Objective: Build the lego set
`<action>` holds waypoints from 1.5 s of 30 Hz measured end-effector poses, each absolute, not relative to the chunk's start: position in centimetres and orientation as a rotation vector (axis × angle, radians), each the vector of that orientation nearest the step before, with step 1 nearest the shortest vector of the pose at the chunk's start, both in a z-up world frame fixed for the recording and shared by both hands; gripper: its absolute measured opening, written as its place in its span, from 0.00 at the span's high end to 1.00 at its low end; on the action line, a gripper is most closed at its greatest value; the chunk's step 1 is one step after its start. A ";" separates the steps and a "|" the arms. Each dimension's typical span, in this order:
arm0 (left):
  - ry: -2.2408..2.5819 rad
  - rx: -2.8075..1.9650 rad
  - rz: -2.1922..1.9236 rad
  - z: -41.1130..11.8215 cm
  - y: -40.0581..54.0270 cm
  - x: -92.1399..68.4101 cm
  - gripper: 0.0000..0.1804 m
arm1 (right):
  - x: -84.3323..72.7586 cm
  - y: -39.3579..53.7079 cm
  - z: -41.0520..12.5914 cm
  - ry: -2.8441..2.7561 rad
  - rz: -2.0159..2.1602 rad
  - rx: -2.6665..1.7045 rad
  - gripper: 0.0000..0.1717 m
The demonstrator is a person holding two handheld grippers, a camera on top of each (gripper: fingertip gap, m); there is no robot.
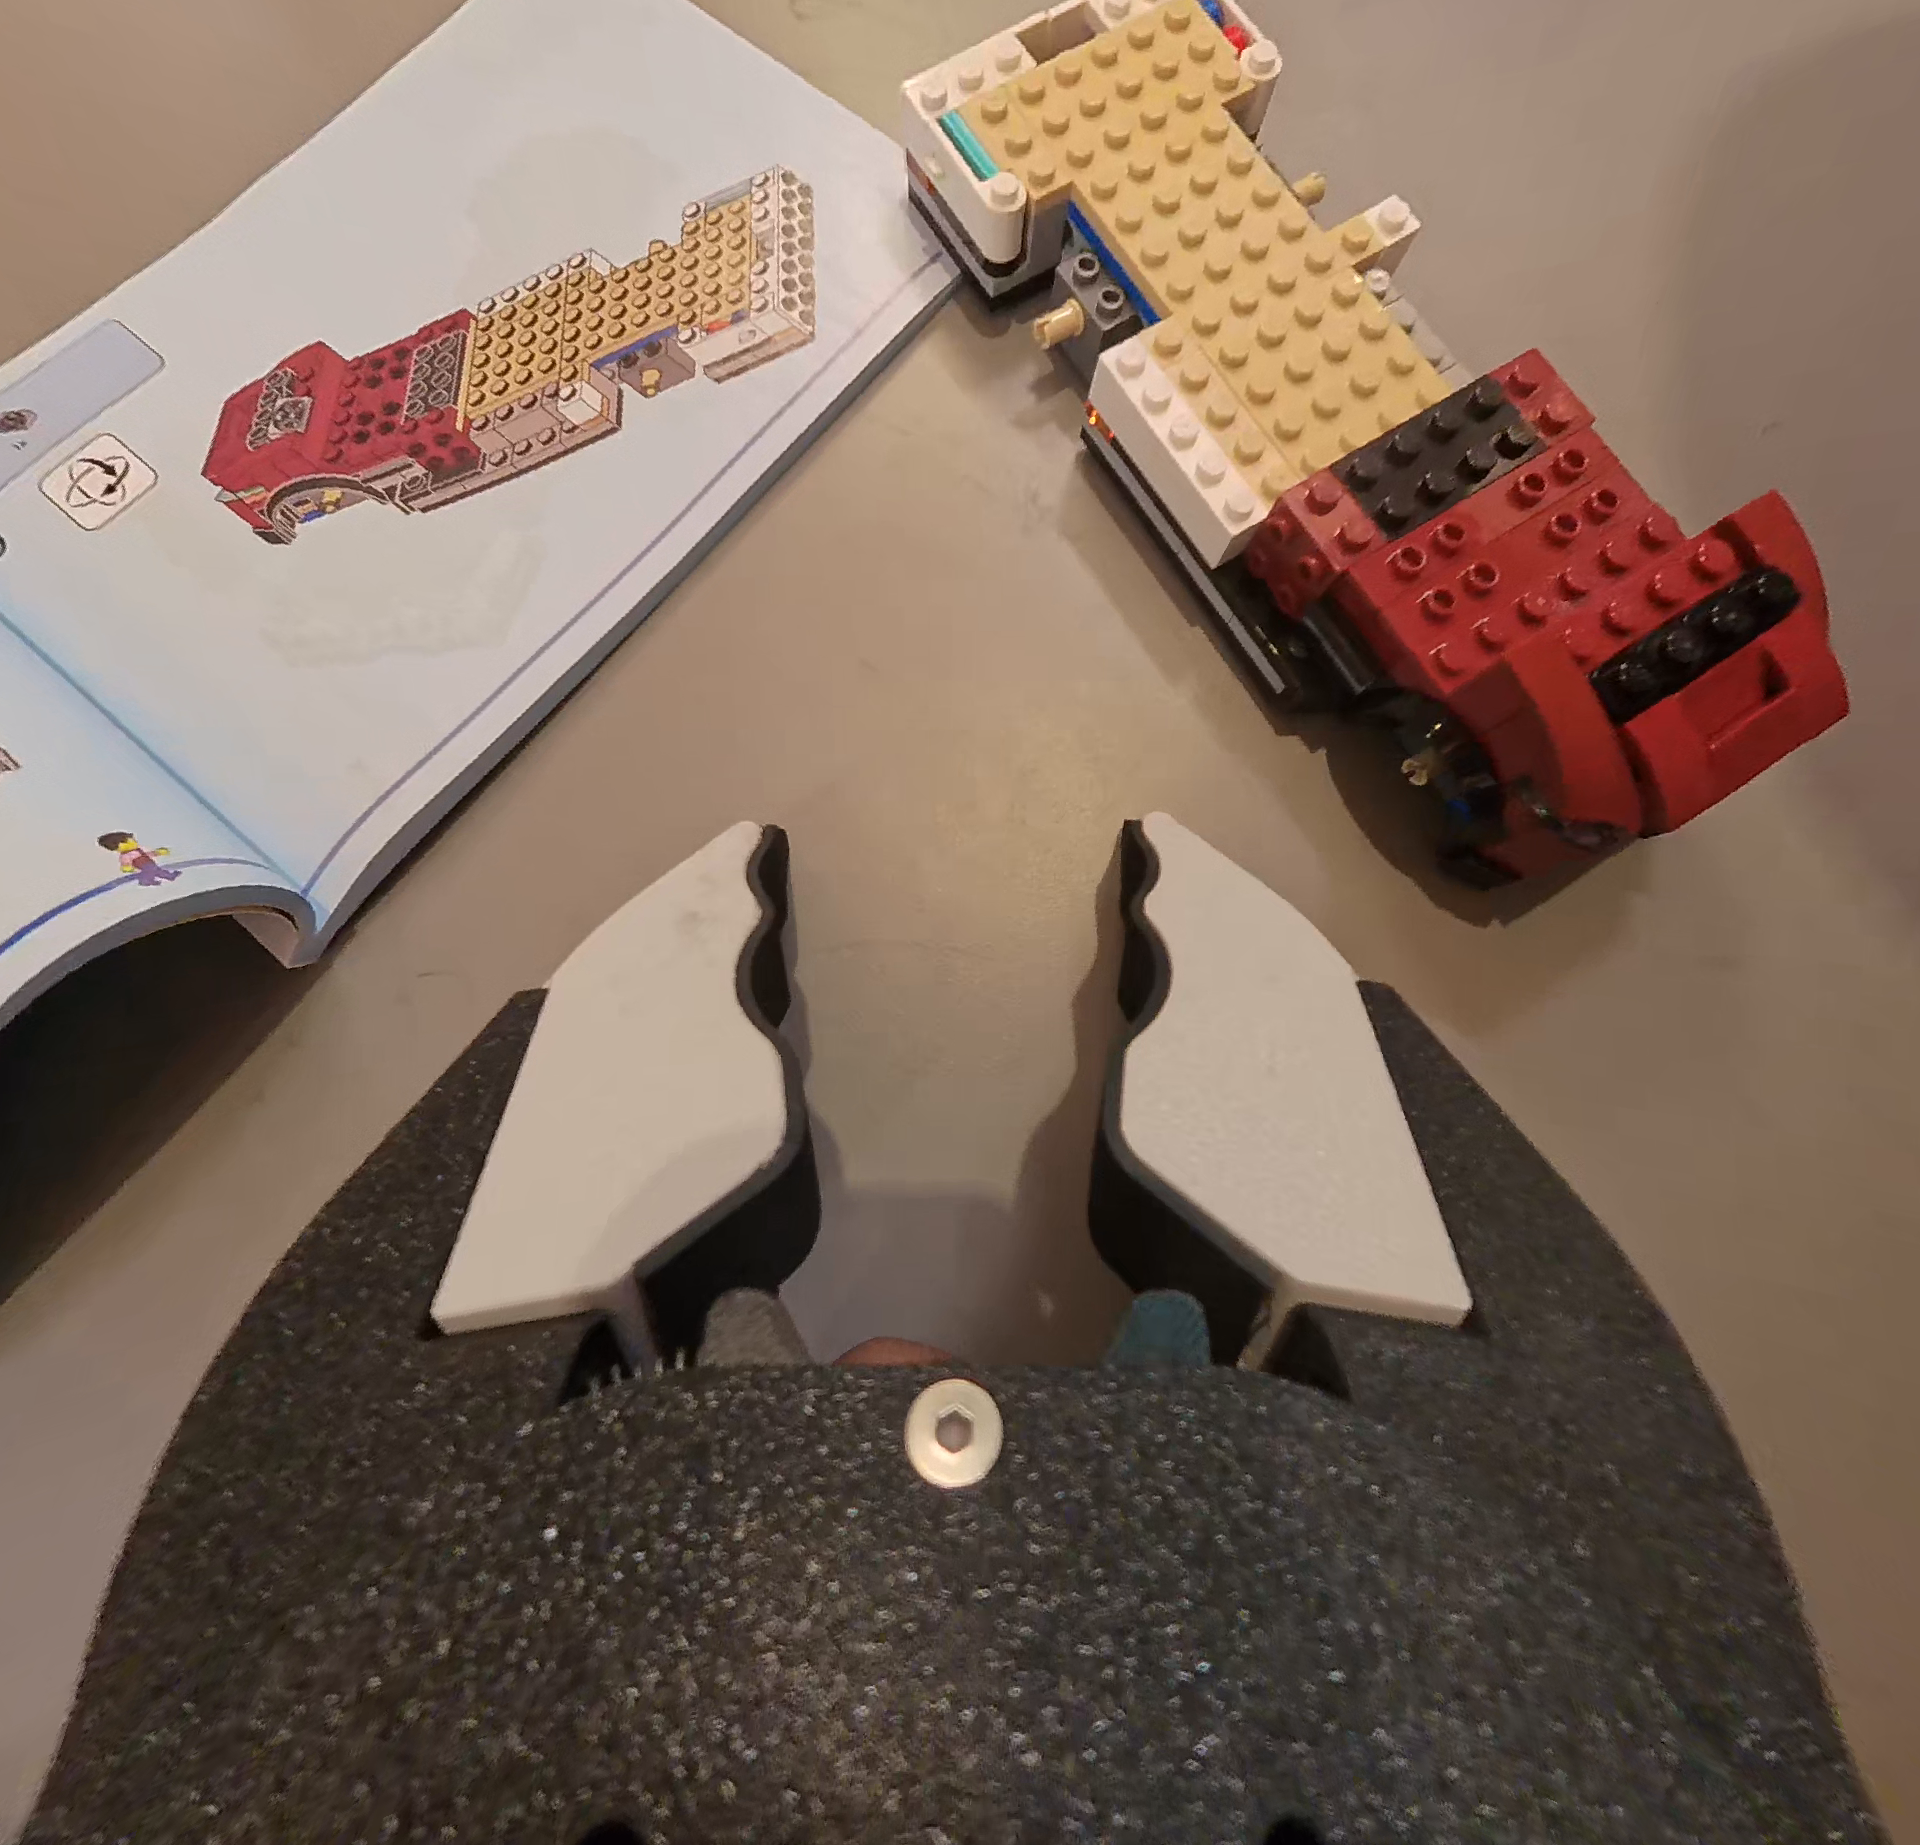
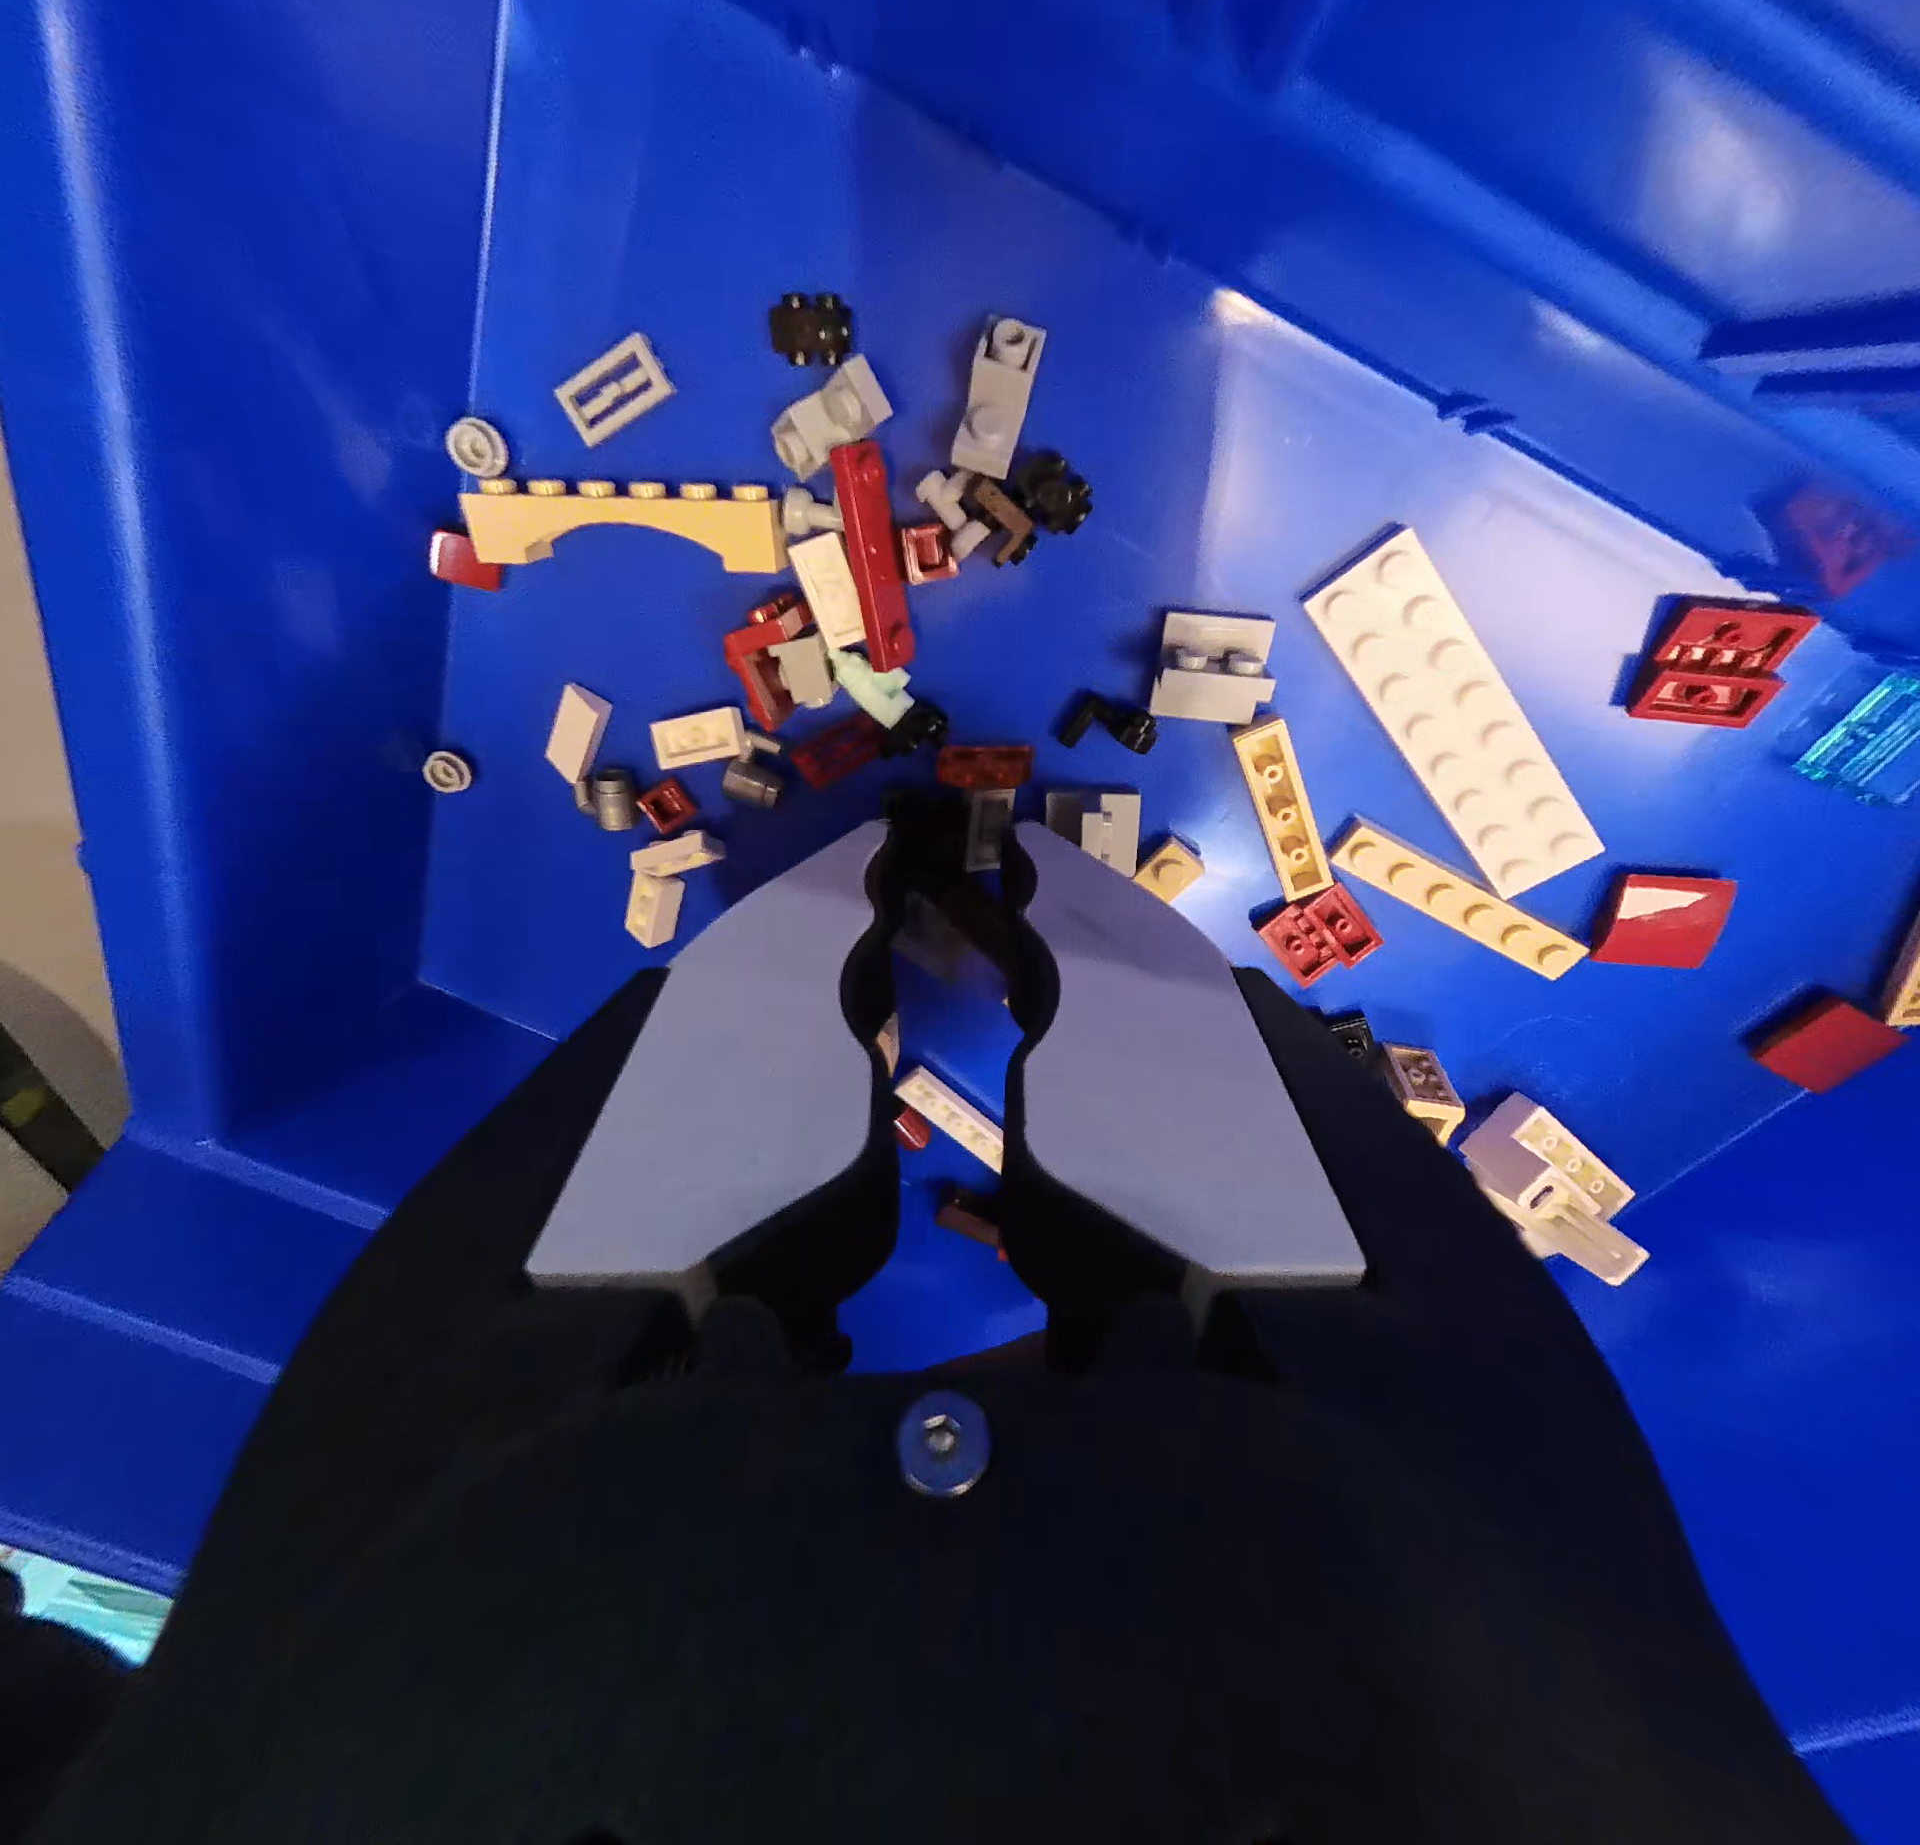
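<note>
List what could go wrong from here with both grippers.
1. The right gripper has its fingers narrowed around small dark and grey pieces in the blue bin; it may lift more than one, or drop them.
2. The left gripper hangs open near the brick truck; a careless move could knock it.

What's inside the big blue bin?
Loose toy bricks lie in the blue bin: a white plate, a tan arch, dark red pieces. The right gripper covers some.
</note>
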State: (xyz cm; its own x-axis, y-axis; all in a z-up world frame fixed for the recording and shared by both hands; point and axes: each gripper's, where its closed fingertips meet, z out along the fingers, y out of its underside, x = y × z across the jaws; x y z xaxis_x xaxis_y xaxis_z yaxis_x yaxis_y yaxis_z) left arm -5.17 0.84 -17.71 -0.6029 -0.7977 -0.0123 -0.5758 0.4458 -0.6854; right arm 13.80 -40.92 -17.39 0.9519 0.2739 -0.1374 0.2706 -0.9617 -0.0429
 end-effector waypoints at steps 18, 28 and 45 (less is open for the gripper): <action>2.369 -1.178 -0.934 -17.7 0.9 -5.1 0.65 | 14.2 -40.8 -17.3 -0.419 0.141 -3.084 0.86; 2.364 -1.172 -0.928 -17.7 0.9 -5.1 0.65 | 14.3 -40.5 -17.7 -0.447 0.119 -3.068 0.94; 2.353 -1.139 -0.912 -17.6 0.8 -5.2 0.66 | 12.3 -37.9 -8.4 0.126 -0.165 -2.442 0.95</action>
